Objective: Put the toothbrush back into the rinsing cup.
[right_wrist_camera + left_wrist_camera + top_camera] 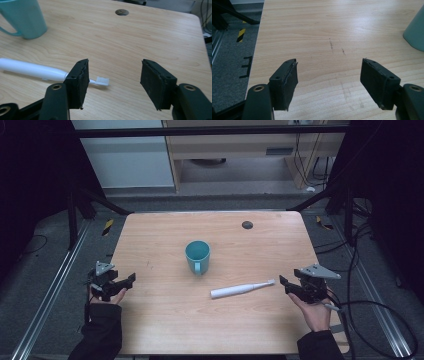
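A teal mug [198, 256] stands upright in the middle of the wooden table [165, 320], its handle facing the near side. A white toothbrush [241, 289] lies flat to its right, bristle head pointing right. My right gripper [285, 285] rests near the table's right edge, open, its jaws just right of the brush head [103, 80]. The mug [23, 17] sits far left in the right gripper view. My left gripper [131, 281] hovers at the left edge, open and holding nothing. The mug's side [415, 30] appears at the right edge of the left gripper view.
A round cable hole [247, 224] sits near the table's far edge. Cables [380, 310] trail across the floor to the right. Metal rails [50, 285] run beside the table on the left. Dark frame legs [100, 202] stand behind it.
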{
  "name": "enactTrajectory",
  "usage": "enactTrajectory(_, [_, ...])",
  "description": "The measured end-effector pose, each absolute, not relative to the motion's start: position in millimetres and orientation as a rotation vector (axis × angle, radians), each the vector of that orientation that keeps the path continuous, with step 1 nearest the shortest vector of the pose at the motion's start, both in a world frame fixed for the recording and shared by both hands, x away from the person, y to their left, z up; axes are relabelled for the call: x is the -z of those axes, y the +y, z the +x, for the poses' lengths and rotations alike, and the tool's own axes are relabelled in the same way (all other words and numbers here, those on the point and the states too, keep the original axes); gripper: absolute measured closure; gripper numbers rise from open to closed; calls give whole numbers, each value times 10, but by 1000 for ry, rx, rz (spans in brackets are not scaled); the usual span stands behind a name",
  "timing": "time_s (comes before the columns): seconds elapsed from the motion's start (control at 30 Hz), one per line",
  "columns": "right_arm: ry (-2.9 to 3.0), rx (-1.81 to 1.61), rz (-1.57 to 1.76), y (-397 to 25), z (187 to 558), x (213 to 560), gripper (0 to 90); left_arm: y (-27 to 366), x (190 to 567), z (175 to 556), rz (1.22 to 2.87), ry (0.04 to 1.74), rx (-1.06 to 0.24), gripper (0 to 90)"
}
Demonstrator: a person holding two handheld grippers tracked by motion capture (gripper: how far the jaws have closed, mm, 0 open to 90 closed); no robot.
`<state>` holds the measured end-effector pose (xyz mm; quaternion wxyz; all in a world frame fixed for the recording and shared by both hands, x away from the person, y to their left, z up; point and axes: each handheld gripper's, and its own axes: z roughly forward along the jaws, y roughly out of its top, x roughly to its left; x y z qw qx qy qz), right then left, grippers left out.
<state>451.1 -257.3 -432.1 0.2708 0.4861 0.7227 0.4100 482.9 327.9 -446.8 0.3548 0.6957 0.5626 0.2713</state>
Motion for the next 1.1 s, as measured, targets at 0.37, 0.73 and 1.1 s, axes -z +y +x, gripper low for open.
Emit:
enactTrajectory(0.37, [2086,-1054,1250,-2341,4533,4385,631,3284,4458,4835,1814,1453,-702,331])
enactTrajectory(0.73, [2209,-1057,1253,-2177,4565,4504,834,3261,4470,4849,1835,1445,-690,346])
enactTrajectory(1.1, [2267,-1032,1285,-2078,4692,4658,900,3245,4463,4852,1840,1440,-688,350])
